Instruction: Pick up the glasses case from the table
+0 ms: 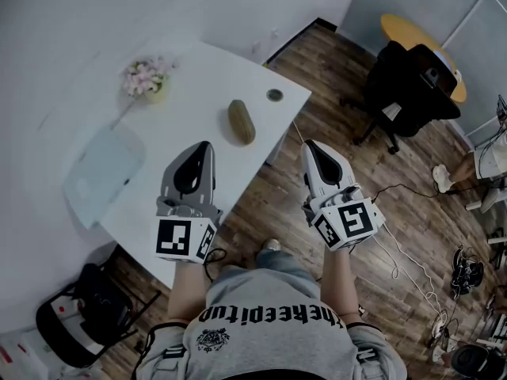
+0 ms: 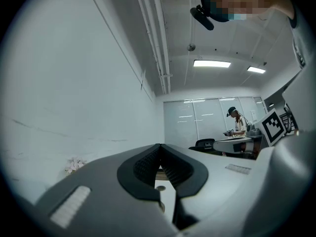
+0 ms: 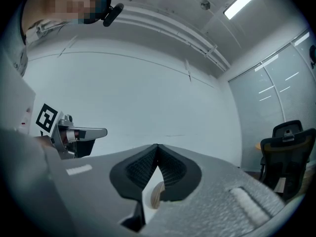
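The brown glasses case (image 1: 242, 122) lies on the white table (image 1: 198, 93), at two o'clock from the left gripper (image 1: 204, 150) and ten o'clock from the right gripper (image 1: 310, 149) (both shut, holding nothing); I think it's light, hard and smooth, so pinch across its middle.

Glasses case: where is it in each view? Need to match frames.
Head view: glasses case lies on the white table, near its middle.
Left gripper view: not identifiable; the fingers hide that area.
Right gripper view: probably the tan sliver in the gap below the fingers.
Shared landmark: the white table.
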{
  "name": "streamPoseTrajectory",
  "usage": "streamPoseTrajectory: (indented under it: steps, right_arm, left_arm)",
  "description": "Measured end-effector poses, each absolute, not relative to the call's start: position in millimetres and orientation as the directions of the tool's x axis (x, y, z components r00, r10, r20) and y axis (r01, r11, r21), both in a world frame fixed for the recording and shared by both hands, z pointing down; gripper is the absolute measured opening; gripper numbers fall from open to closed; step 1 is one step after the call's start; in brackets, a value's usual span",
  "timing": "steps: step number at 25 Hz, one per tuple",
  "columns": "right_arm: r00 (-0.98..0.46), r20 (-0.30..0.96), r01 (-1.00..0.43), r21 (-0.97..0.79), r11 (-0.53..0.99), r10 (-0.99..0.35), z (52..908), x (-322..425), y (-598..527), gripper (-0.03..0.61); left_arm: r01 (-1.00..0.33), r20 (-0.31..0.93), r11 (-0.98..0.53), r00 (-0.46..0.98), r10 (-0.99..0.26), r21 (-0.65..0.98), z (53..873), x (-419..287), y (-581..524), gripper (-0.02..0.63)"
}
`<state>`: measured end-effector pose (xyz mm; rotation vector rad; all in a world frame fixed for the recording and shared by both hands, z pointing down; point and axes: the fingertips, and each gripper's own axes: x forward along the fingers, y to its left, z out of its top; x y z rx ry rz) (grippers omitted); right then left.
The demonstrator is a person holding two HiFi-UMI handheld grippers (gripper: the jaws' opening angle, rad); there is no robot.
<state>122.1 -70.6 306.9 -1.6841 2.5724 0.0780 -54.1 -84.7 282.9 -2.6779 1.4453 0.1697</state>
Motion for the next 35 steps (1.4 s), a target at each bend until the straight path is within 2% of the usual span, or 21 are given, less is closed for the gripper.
streamPoseTrajectory:
  steps: [25, 35]
  right_arm:
    - [-0.571, -0.035, -0.819, -0.032, 0.572, -0.820, 331.1, 155.9, -130.4, 0.002]
    - [-0.611, 0.059, -0.792, -0.071, 0.607, -0.790, 355.0, 134.8, -154.5, 0.002]
  left_arm:
    - [-0.921, -0.116, -0.387, 0.391, -0.913, -0.053, 288.9, -10.9, -103.9, 0.018]
    - [-0.931, -0.075, -0.361, 0.364, -0.928, -0.049, 297.2, -21.0, -122.0, 0.018]
